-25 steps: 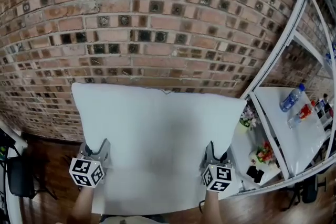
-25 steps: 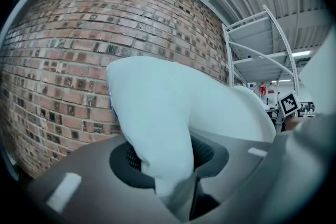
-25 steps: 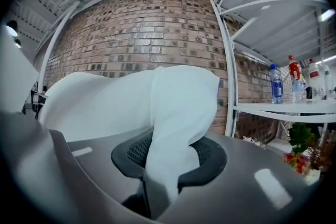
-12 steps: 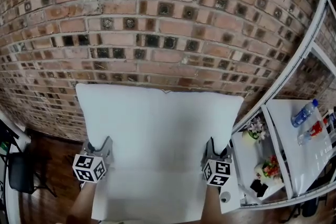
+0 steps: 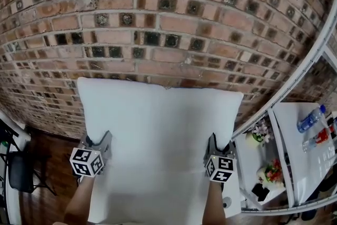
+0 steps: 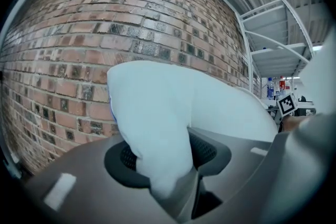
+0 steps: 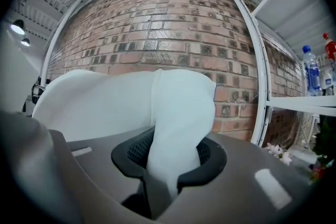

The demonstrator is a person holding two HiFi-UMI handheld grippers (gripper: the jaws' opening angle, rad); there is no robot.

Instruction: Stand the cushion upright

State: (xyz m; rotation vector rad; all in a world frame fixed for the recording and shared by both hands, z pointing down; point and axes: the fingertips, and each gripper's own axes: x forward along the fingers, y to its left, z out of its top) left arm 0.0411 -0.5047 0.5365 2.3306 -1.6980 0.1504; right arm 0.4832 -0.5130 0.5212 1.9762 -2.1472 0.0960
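Cushion (image 5: pixel 158 145) filled the lower middle of the head view, white and broad, with its upper edge against the wall (image 5: pixel 168 18) and its lower edge cut off by the bottom of the frame, so what it rested on could not be told. Its left edge sat in the left gripper (image 5: pixel 98 143) and its right edge in the right gripper (image 5: pixel 217 146), level with each other in the picture. The left gripper view showed the jaws opening with a fold of the cushion between them; the right gripper view showed the jaws narrow, clamped on a thick fold. This looked like the set-down and release. Doing it well probably meant keeping both sides level, letting the top lean on the wall, and making sure the base carried the weight before either side let go. With only the left loosening, that side could sag or twist, so the right should likely follow promptly.
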